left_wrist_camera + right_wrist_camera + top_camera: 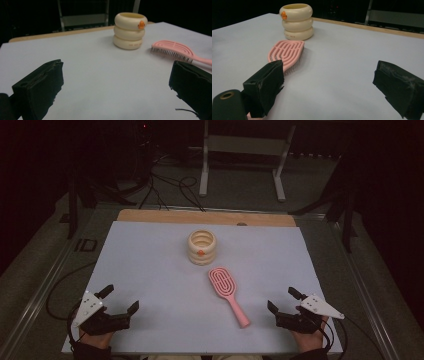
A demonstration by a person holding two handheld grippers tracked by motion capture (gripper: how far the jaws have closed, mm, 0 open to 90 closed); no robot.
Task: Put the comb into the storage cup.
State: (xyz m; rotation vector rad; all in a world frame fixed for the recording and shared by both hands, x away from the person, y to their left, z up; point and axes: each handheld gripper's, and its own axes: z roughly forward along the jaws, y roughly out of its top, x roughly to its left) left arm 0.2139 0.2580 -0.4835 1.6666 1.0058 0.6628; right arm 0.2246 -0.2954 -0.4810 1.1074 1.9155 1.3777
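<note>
Brush (228, 294) lies on surface (150, 270), handle toward near right, head toward cup (201, 247). Right gripper (286, 301) nearer, handle just to its left. Left gripper (119, 299) well apart. Both fingers wide open, empty.

The left gripper (115, 85) is hovering low over the pale sheet (100, 67) that is covering the table, its two black jaws standing wide apart with nothing between them. Ahead, a cream container (129, 31) made of three stacked rings is standing upright, showing a small orange mark near its rim. Just to its right, a pink hairbrush (175, 50) is lying bristles down, its handle running off toward the right edge behind the right-hand jaw.
</note>
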